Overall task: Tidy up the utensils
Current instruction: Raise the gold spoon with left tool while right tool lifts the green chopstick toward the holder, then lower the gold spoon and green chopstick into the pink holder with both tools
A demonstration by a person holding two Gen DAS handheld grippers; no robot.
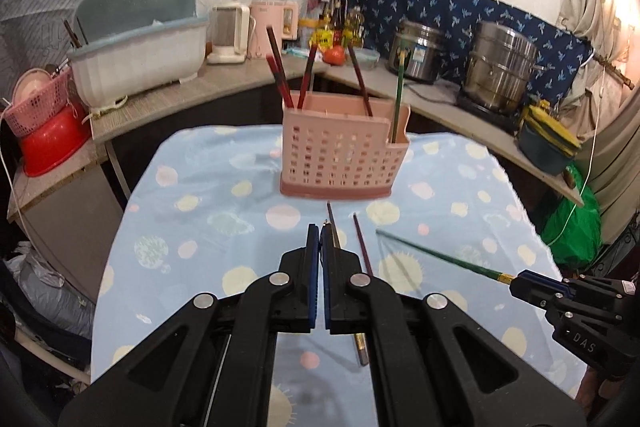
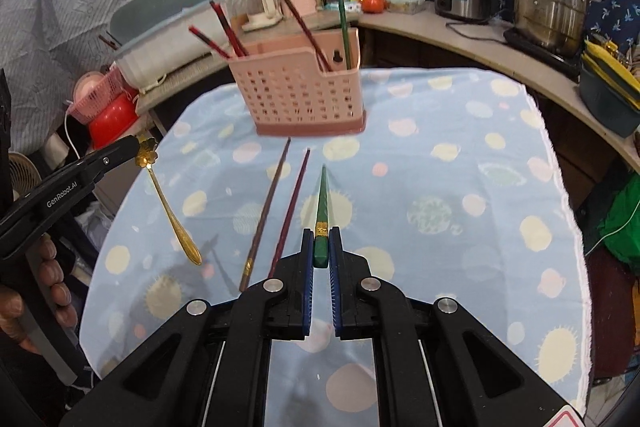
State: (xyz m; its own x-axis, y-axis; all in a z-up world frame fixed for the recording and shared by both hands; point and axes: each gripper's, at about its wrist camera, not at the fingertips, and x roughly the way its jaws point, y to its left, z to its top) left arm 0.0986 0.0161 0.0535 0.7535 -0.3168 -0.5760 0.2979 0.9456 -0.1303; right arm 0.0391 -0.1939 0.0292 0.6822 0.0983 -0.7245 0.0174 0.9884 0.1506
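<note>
Right wrist view shows the green chopstick [image 2: 321, 215] pinched by its thick end in the right gripper [image 2: 321, 259]; its long line points to 12 o'clock, straight at the pink basket [image 2: 300, 99]; the thin tip is up off the spotty blue cloth [image 2: 440, 187] and near the basket's foot; I think this one only needs lifting and dropping in, beside the green one already standing there; the left gripper [image 2: 134, 149] sits out at 9 o'clock, pinching a gold spoon [image 2: 172, 215] by its flower end, handle hanging down; two dark red chopsticks [image 2: 276, 215] lie flat on the cloth between both grippers, pointing to 12 o'clock too.
</note>
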